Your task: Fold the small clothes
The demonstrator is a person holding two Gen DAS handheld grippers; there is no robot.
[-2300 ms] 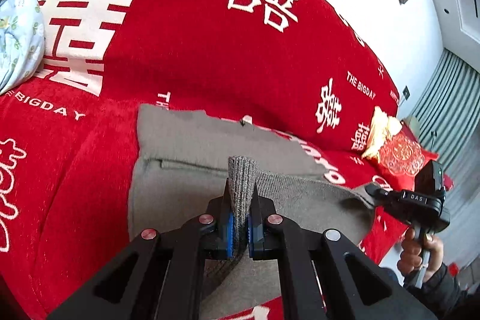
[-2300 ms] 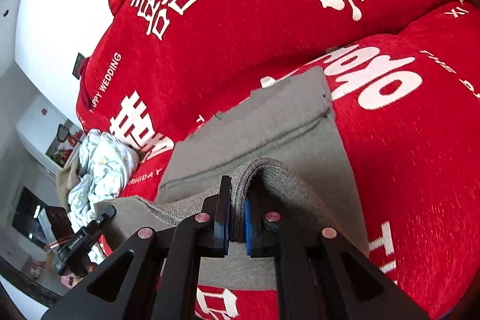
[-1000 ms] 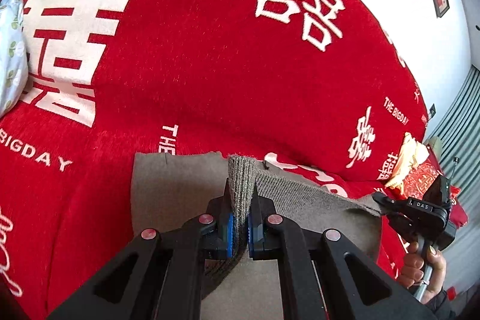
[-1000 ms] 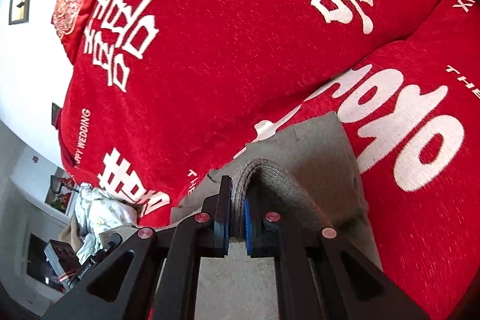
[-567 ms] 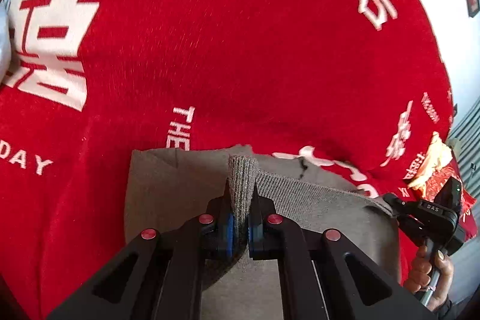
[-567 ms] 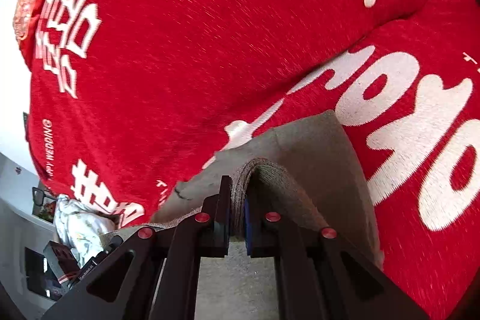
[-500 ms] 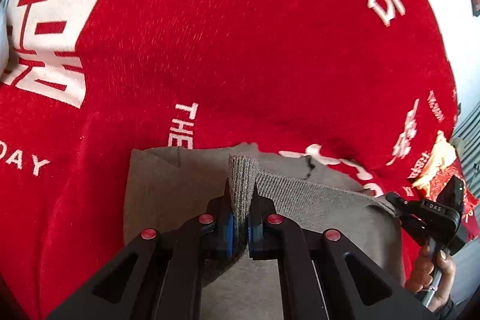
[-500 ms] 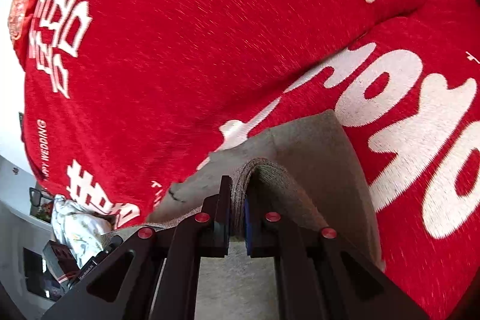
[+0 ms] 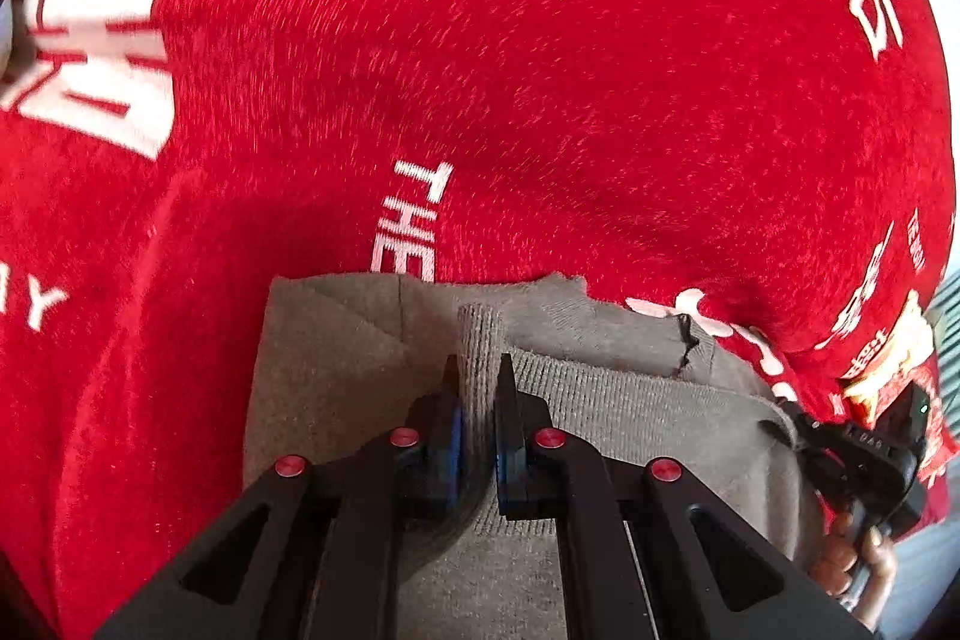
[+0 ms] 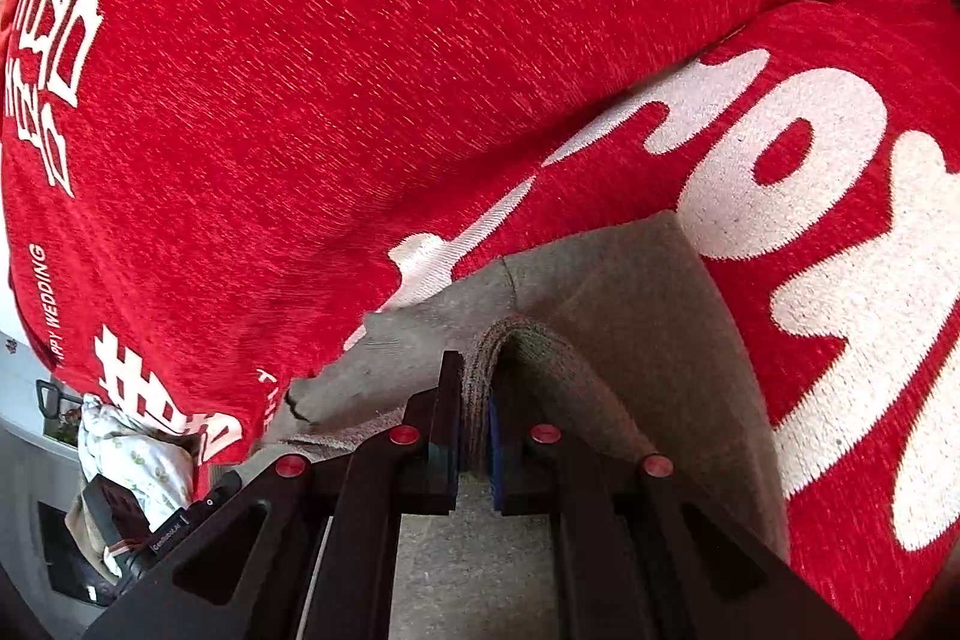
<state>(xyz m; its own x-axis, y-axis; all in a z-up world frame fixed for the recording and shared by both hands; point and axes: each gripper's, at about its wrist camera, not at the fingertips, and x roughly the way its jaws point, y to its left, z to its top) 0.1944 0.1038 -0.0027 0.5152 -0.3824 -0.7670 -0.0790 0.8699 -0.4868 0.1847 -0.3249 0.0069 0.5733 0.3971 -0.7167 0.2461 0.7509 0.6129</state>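
On the red sofa cover (image 9: 540, 70), against the foot of the backrest, lies the grey knit garment (image 9: 336, 376) that I am folding. My left gripper (image 9: 477, 400) has its jaws close together with the ribbed hem (image 9: 480, 340) standing pinched between the blue pads; they have just begun to ease apart, though the cloth looks clamped for now. My right gripper (image 10: 474, 412) is clamped tight on the other end of that same hem, the knit arching up out of the pads in a rounded loop.

I judge this to be the folding-over step: the hem edge is carried across the garment's body toward its far edge, which shows just beyond my fingertips in both views. The next move calls for laying the hem down so it meets that far edge squarely, both ends level, then letting go of both corners together so neither side drags.

The knit is soft and fine-ribbed at the hem, smoother on the body, and it sags between my two grips. The cover is plush chenille with bold white woven lettering; it will grip the wool, so sliding is a poor way to correct a crooked fold.
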